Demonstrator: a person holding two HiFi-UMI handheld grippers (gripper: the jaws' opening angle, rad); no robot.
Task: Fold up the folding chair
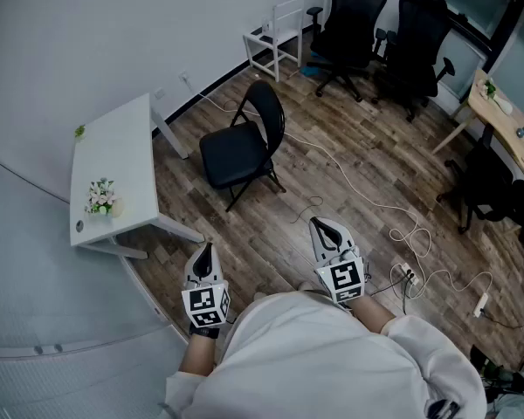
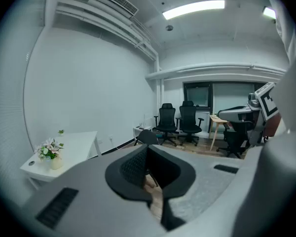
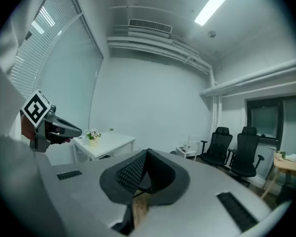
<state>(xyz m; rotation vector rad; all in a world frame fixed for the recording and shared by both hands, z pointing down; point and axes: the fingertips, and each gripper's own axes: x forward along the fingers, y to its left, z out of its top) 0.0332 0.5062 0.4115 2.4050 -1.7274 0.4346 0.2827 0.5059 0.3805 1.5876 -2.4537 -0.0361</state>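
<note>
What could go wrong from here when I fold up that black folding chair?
The white cable snakes over the floor right past the folding chair, so you might trip on it or snag a leg. The left gripper and right gripper are both shut and empty, short of the chair; a hasty grab could slip. The white table stands nearby and could get knocked.

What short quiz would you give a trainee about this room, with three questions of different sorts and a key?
1. True or false: the folding chair is already folded flat.
2. What stands on the white table? A) a laptop B) a pot of flowers C) a mug
3. Fill the gap: the left gripper and the right gripper both have jaws ____ and hold nothing.
Key: 1 false, it stands open; 2 B; 3 shut.
</note>
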